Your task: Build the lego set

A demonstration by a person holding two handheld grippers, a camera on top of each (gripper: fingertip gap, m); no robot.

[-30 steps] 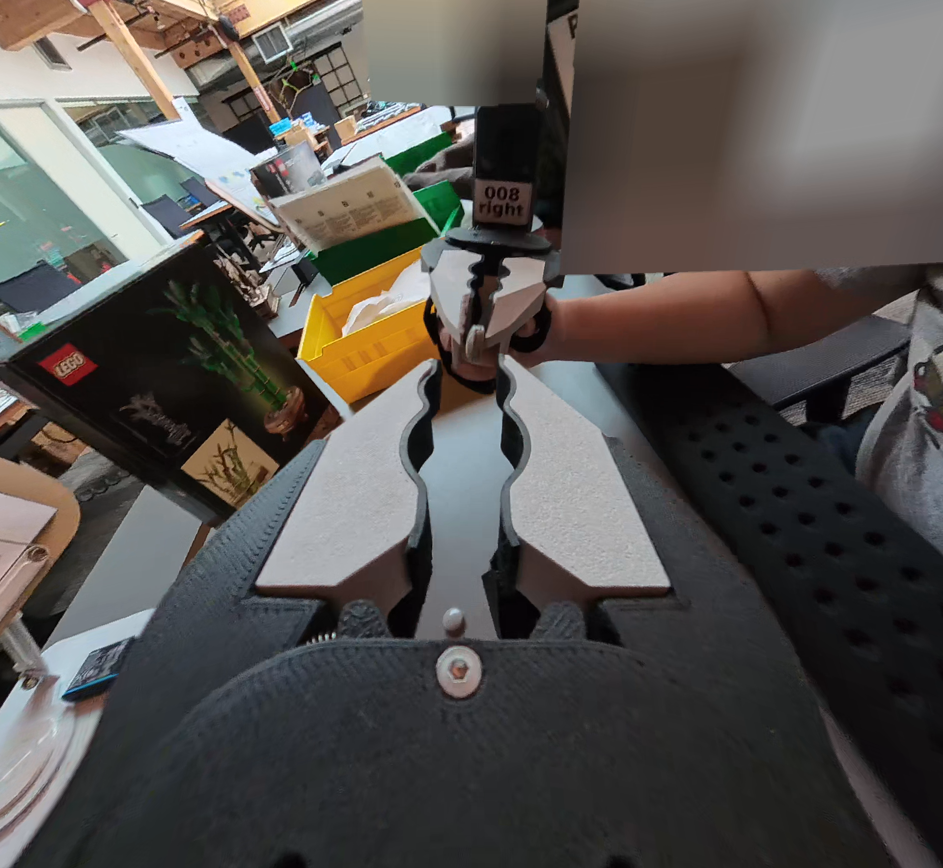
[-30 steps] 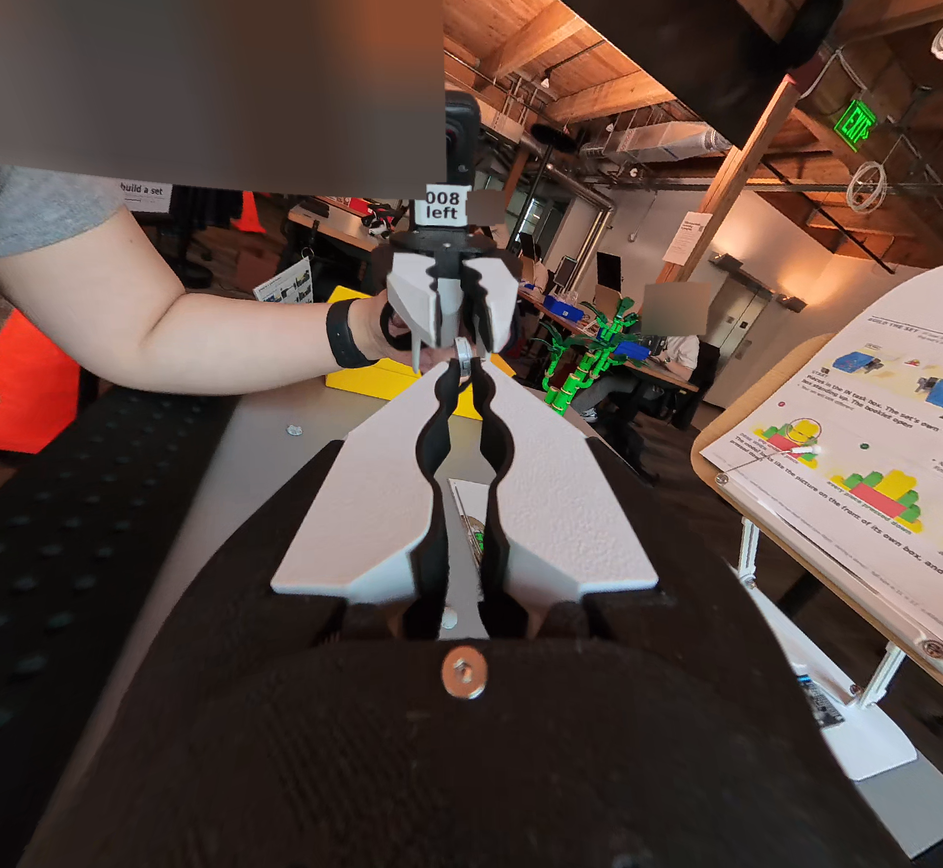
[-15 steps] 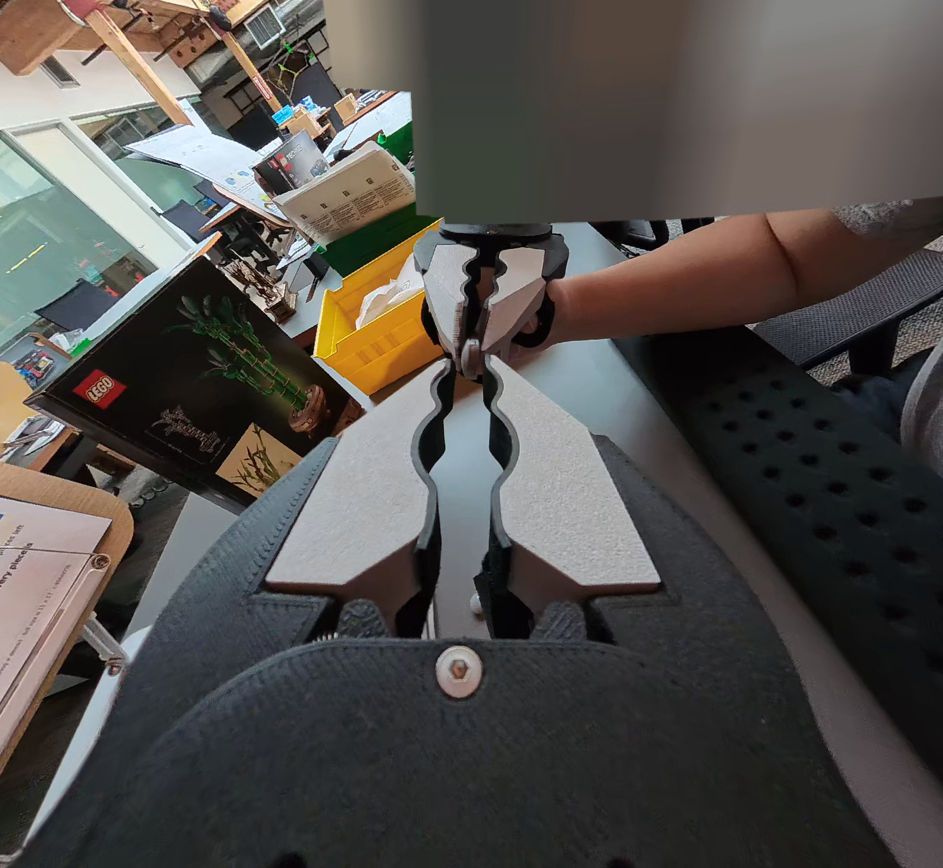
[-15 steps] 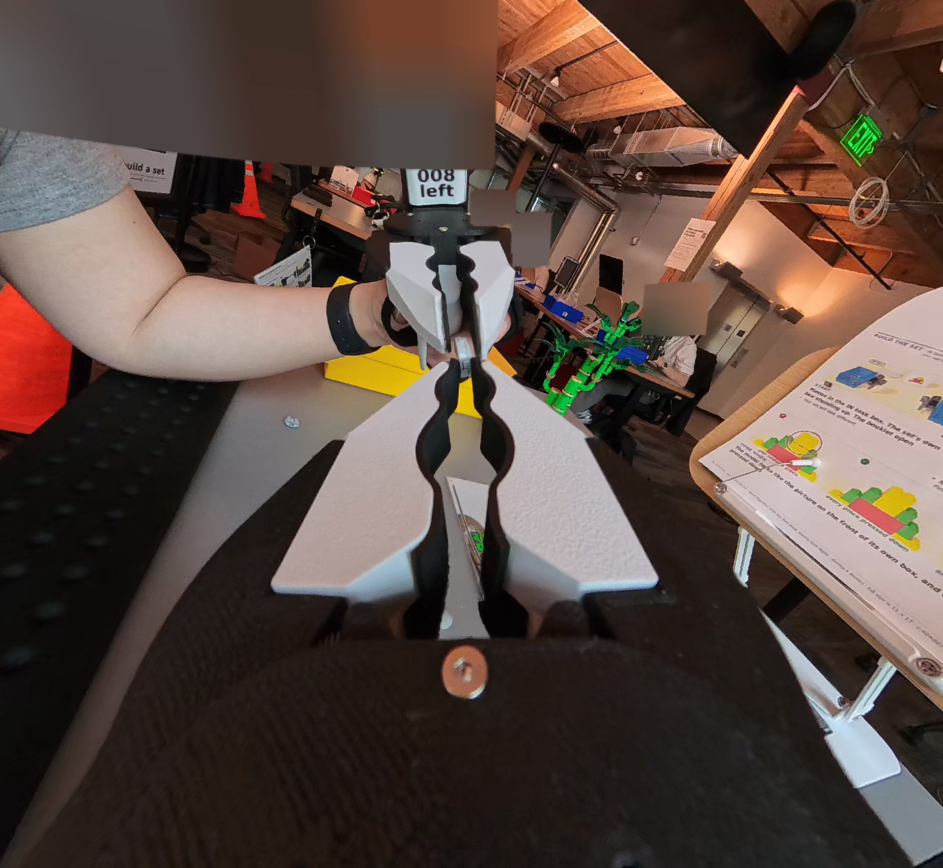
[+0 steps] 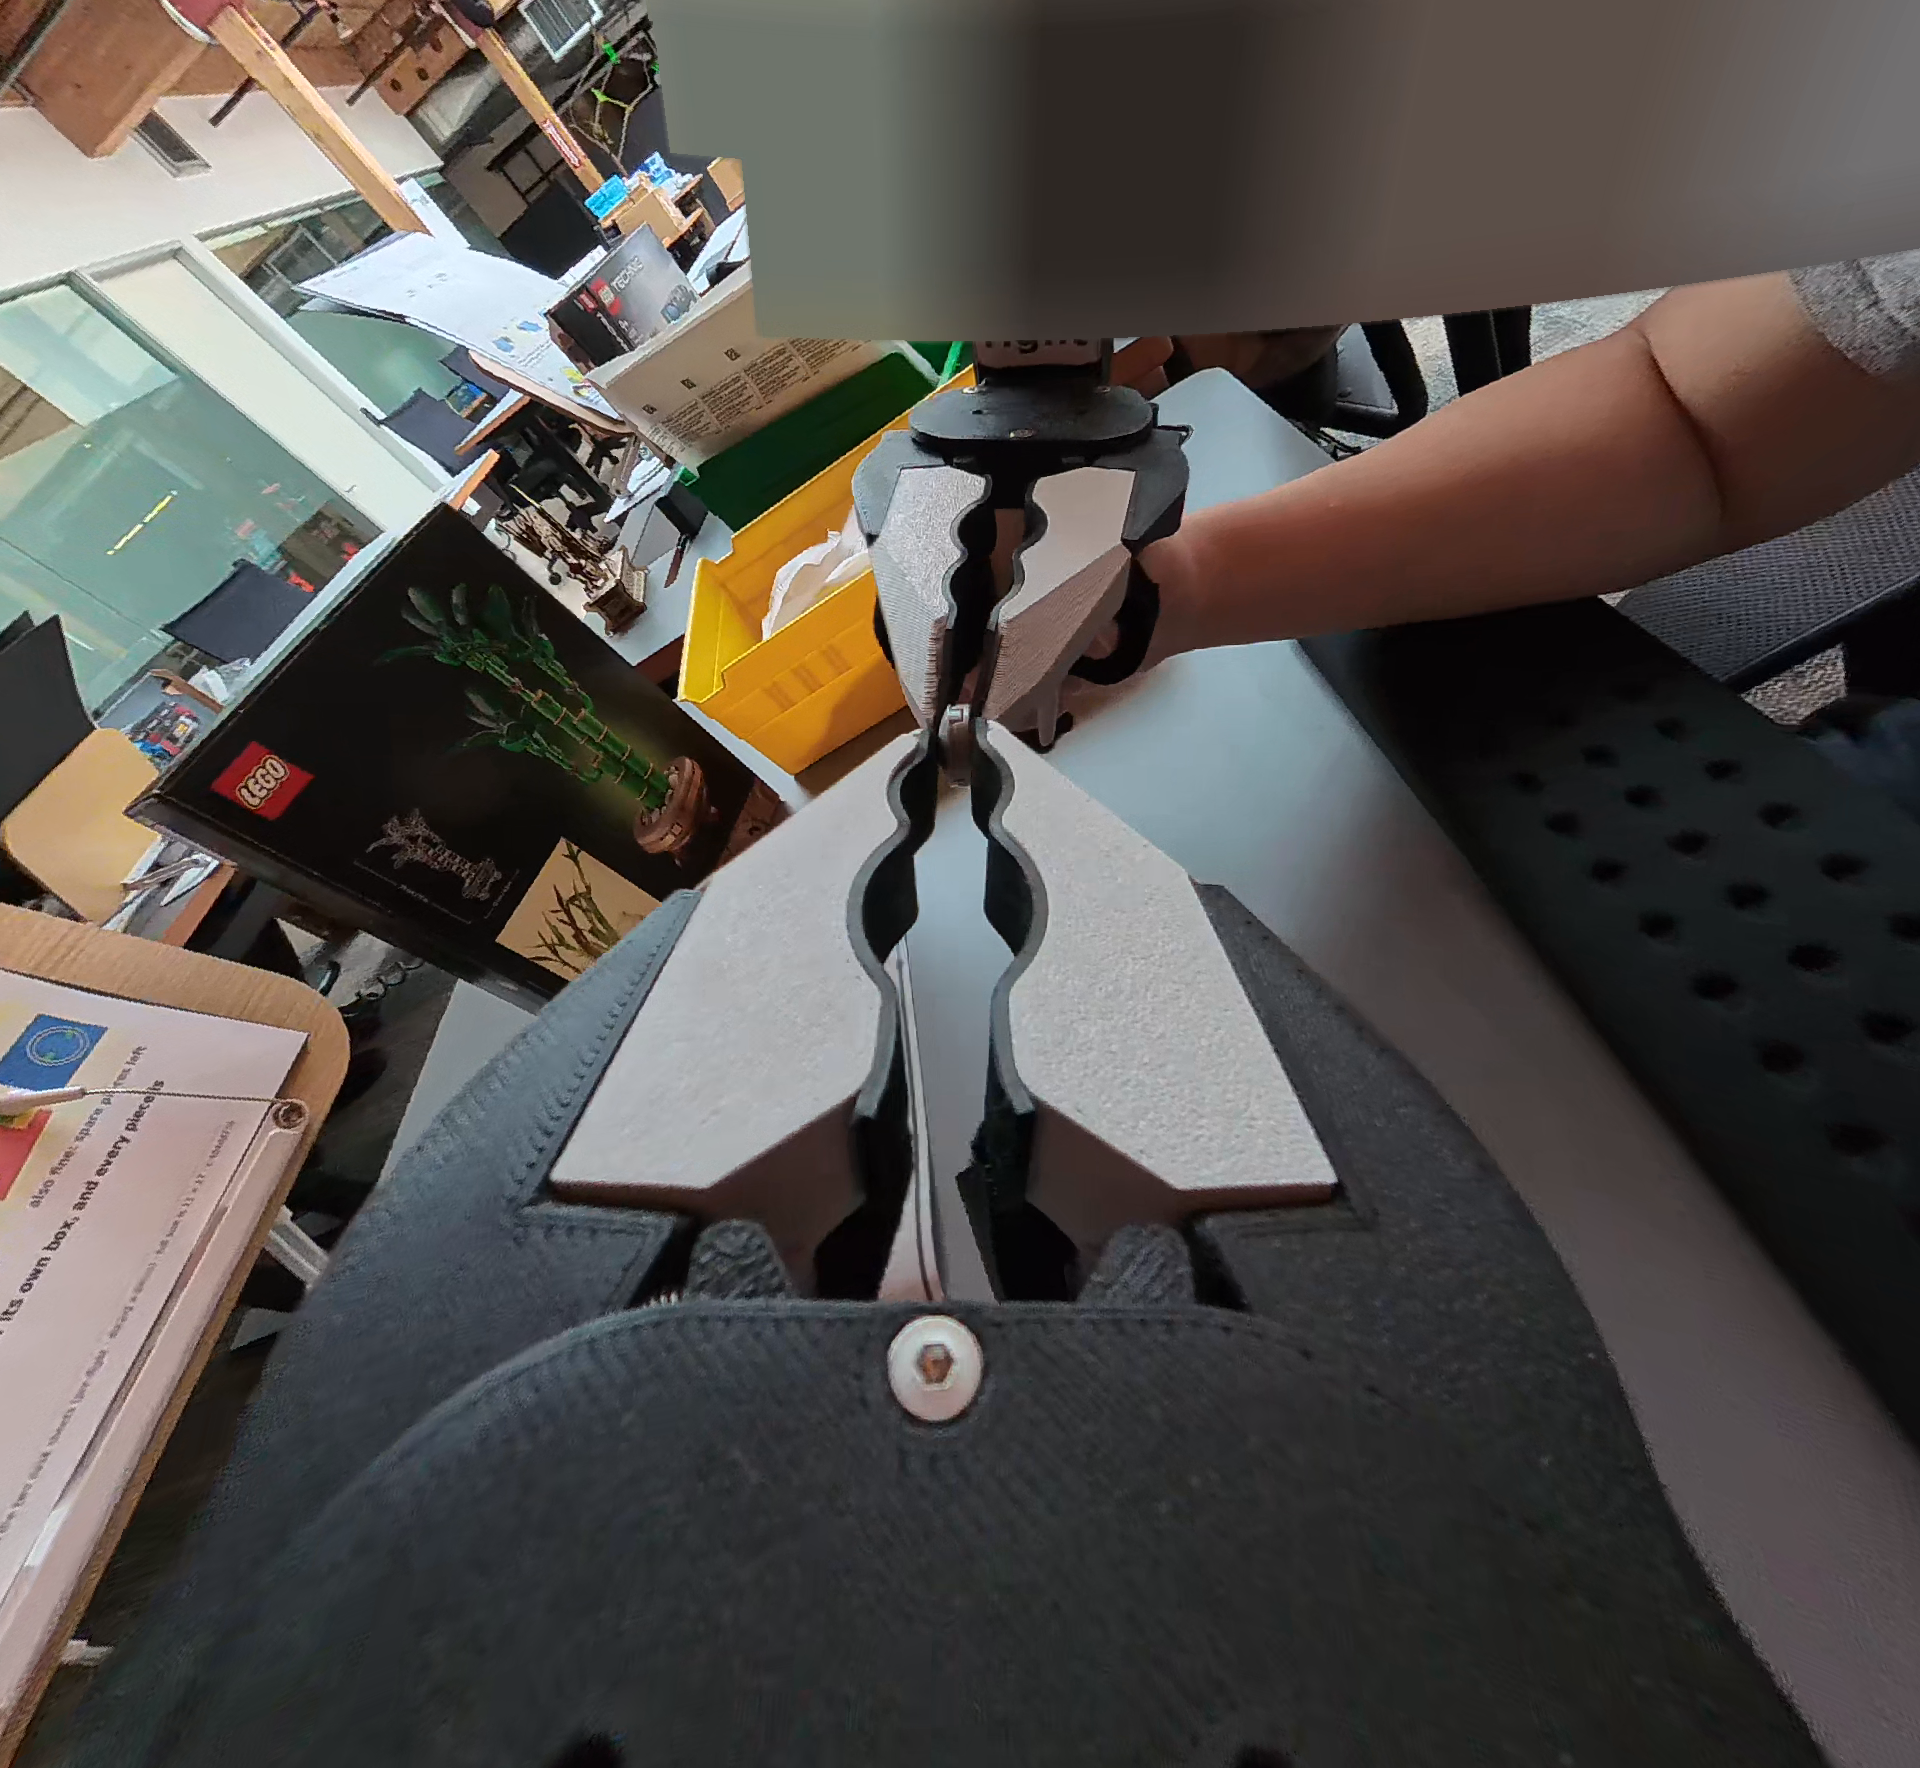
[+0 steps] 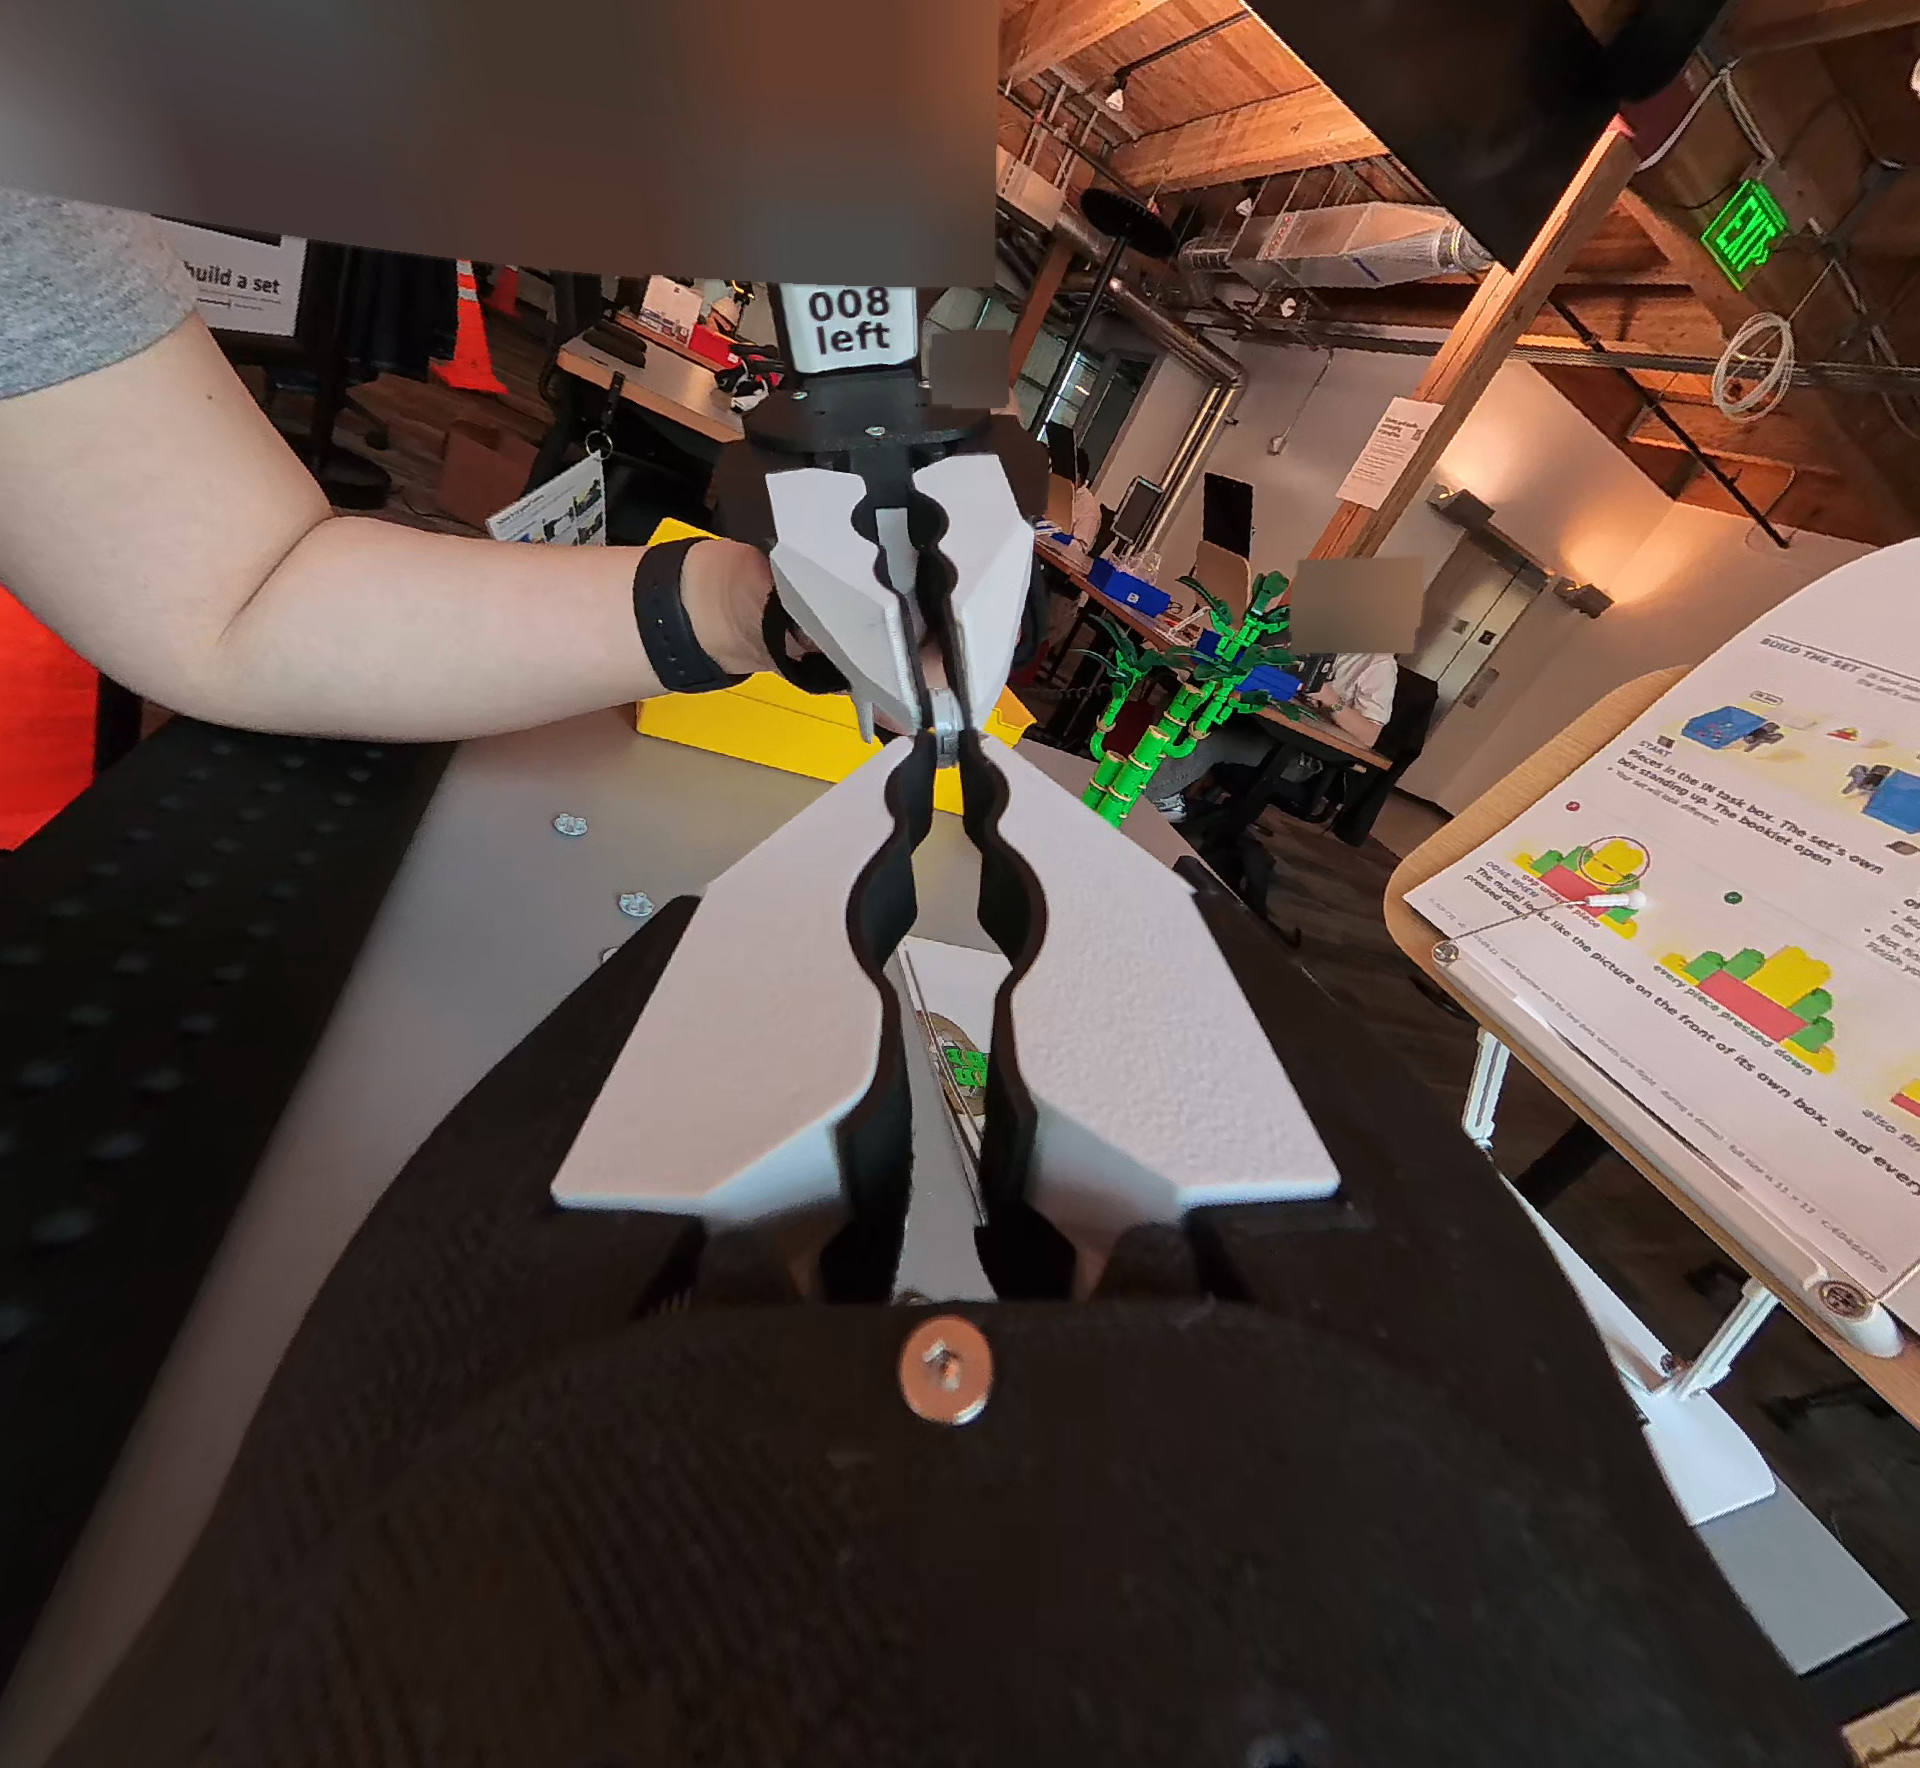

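The left claw (image 5: 954,762) has pale grey textured fingers with black wavy pads on a black ribbed body. The small piece (image 5: 957,739) is light grey. The table (image 5: 1226,783) is plain grey, the bin (image 5: 790,669) yellow, the box (image 5: 436,762) black with green bamboo.

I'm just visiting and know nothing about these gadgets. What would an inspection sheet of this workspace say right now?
Surface: grey table, mostly bare.
Job's things: small grey round piece pinched between both tools above the table; two more small grey pieces lie loose on the table; open booklet below.
Clutter: yellow bin holding white bags; black set box standing beside it.
Grippers: left gripper and right gripper meet tip to tip, jaws of both closed on the piece.
Cables: nothing seen.
Surroundings: instruction board, built green plant model, other desks, wooden ceiling.
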